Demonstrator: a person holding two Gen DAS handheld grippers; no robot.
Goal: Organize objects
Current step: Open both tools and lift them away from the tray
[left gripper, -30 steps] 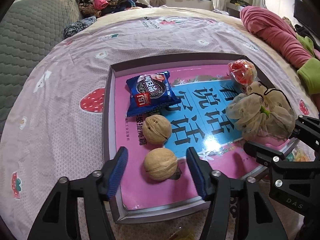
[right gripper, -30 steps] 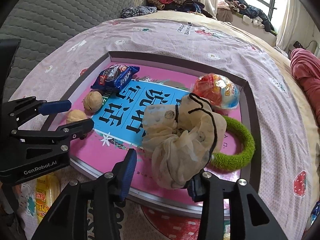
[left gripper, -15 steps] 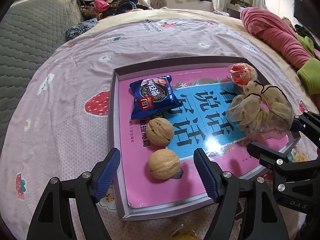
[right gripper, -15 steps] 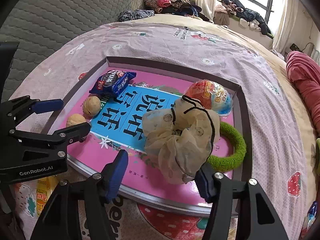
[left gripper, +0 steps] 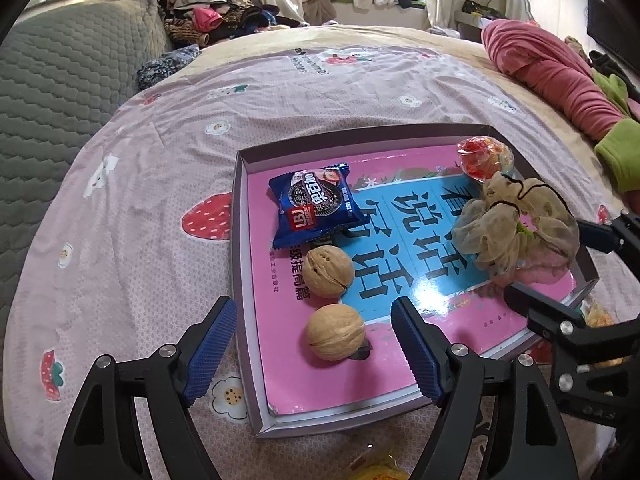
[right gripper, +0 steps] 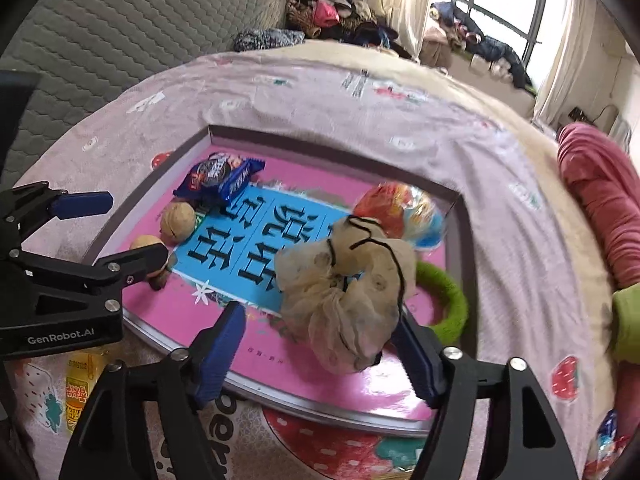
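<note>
A shallow grey tray (left gripper: pixel 239 280) with a pink and blue printed floor lies on the bed. In it are a blue cookie packet (left gripper: pixel 314 204), two walnuts (left gripper: pixel 328 272) (left gripper: pixel 336 338), a cream mesh scrunchie (left gripper: pixel 516 228) and a red wrapped candy ball (left gripper: pixel 486 158). My left gripper (left gripper: pixel 313 309) straddles the nearer walnut; its jaws are opening and the pads stand clear of it. My right gripper (right gripper: pixel 318 316) has its jaws opening around the scrunchie (right gripper: pixel 348 292), which rests on a green ring (right gripper: pixel 446 304); I see no squeeze on it.
A yellow snack packet (right gripper: pixel 80 388) lies on the strawberry sheet in front of the tray (right gripper: pixel 332 148). A grey quilted cushion (left gripper: pixel 60 72) is to the left and a pink garment (left gripper: pixel 552 76) to the right. A green sleeve (left gripper: pixel 620 152) shows at the right edge.
Both grippers' jaws have spread wider and drawn back a little. The near walnut and the scrunchie stay where they lay in the tray.
</note>
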